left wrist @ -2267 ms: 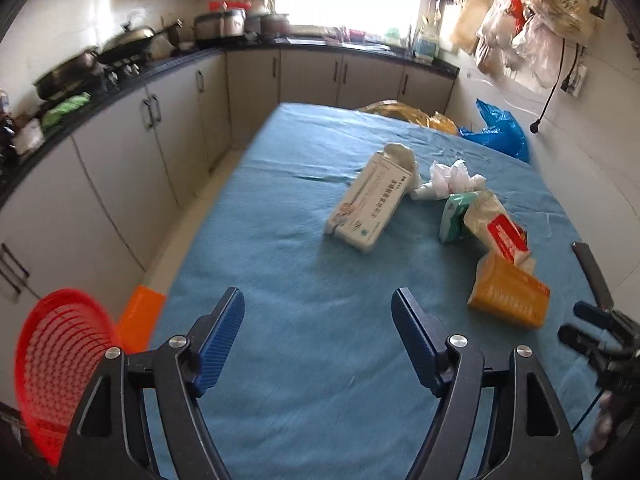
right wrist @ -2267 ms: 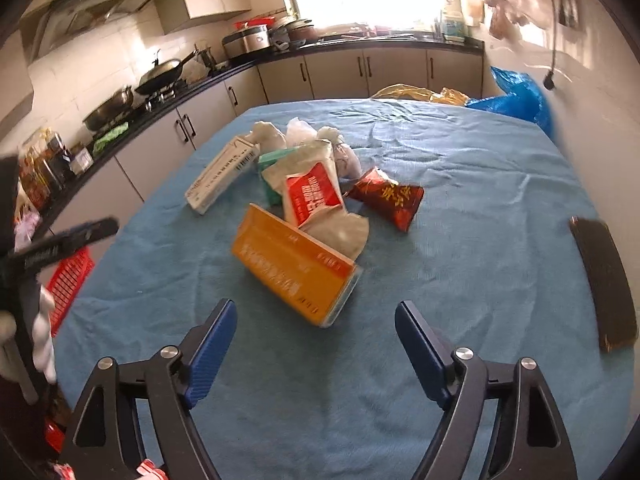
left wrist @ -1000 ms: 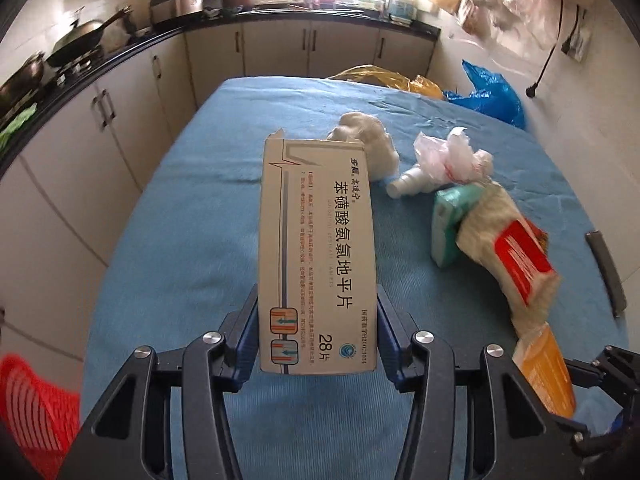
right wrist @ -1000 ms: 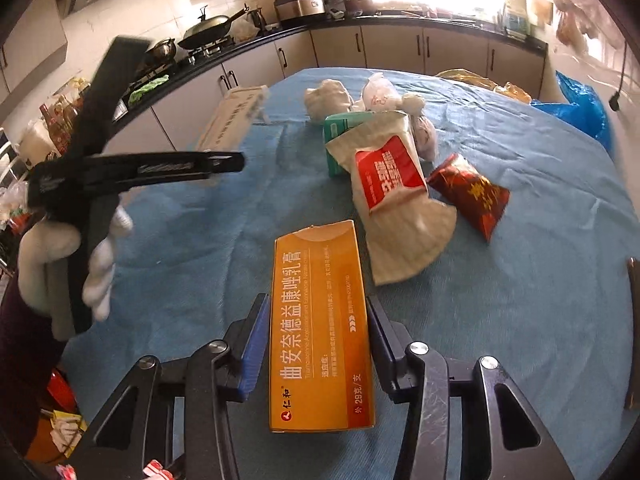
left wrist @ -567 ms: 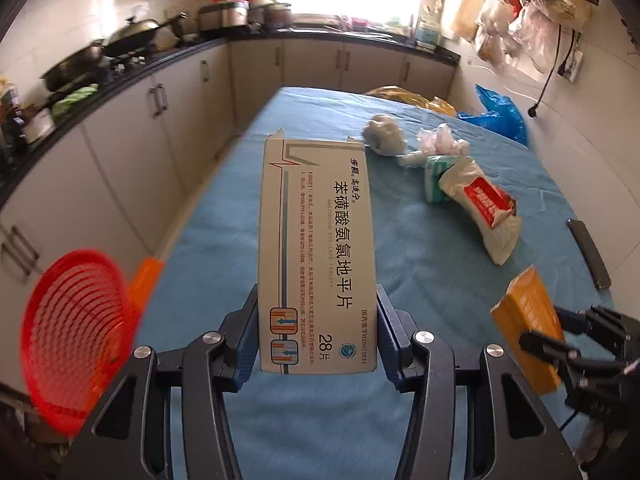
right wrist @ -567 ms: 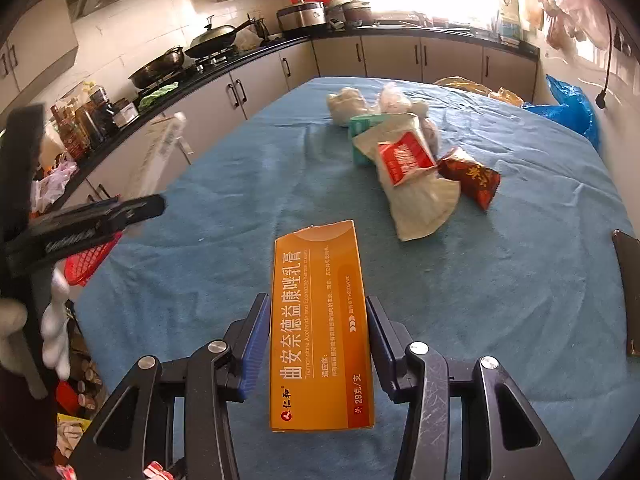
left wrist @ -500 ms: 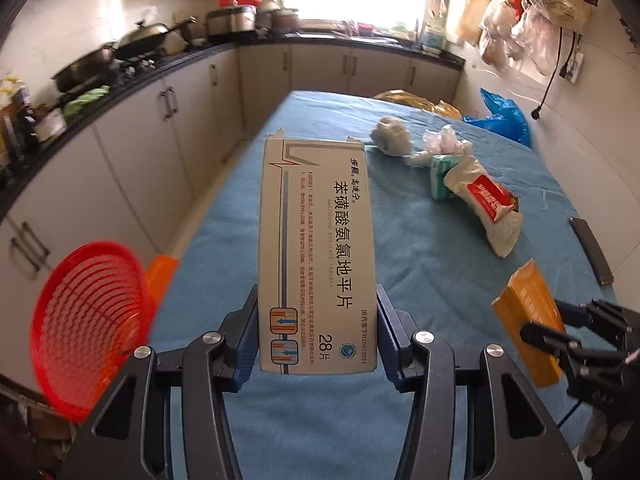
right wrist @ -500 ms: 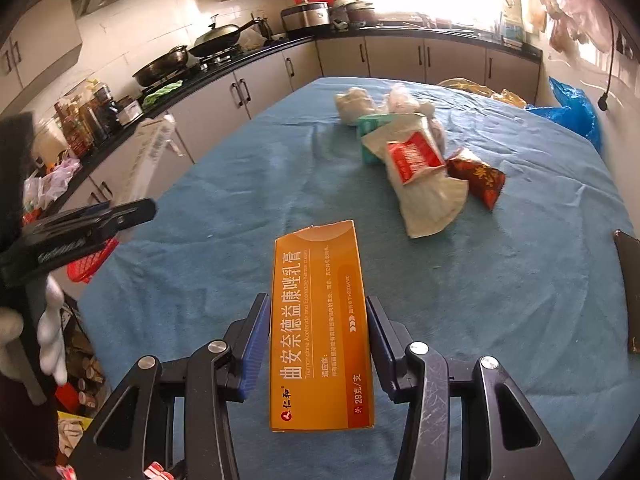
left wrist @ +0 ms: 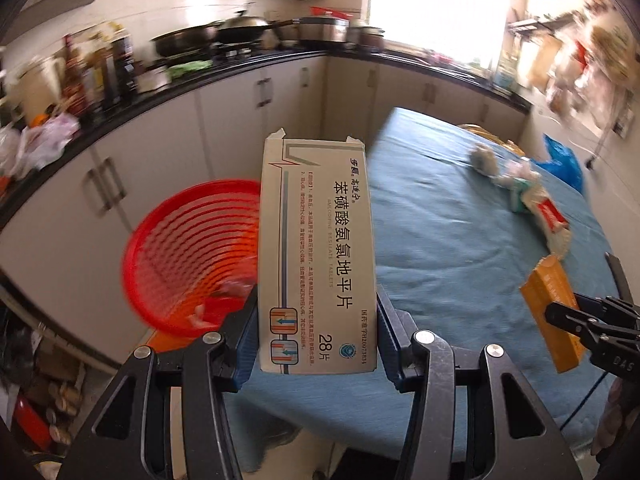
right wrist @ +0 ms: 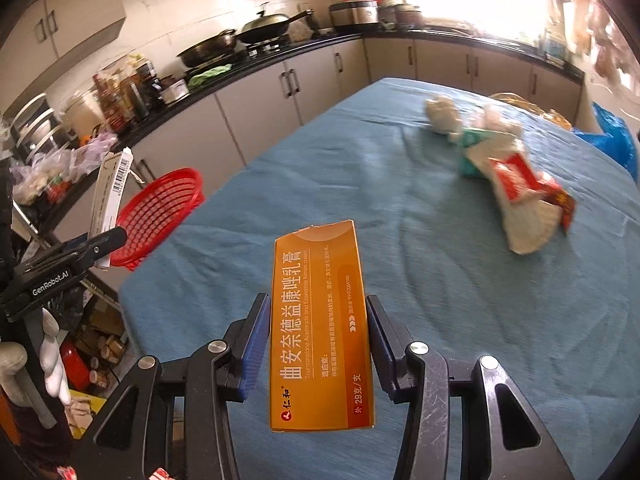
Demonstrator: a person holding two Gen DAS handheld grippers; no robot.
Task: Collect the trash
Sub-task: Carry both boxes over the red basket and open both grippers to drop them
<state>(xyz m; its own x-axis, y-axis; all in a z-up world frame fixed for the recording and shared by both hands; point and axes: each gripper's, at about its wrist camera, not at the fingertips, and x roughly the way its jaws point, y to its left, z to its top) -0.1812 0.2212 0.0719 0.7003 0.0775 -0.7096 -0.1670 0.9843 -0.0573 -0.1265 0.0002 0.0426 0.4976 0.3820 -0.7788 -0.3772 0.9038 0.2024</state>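
1. Beyond the table's (left wrist: pixel 460 248) left edge: red basket (left wrist: pixel 192 256) on the floor side, by the cabinets (left wrist: pixel 160 152), some scraps inside.
2. Left gripper (left wrist: pixel 316 344): clamped on the white box (left wrist: pixel 316 256), held upright, just past the table's left edge, overlapping the basket's right rim in the left view.
3. Right gripper (right wrist: pixel 316 356): clamped on the orange box (right wrist: pixel 320 328), held upright over the table's near edge.
4. Toward the table's far right corner: wrapper pile (right wrist: pixel 512 188), blurred; white wad (right wrist: pixel 442 118) at its far end, red packet (right wrist: pixel 558 200) at its right.
5. At the far edge: blue bag (right wrist: pixel 614 140).
6. Left side of the right view: gloved hand (right wrist: pixel 36 364) on the left gripper's handle.
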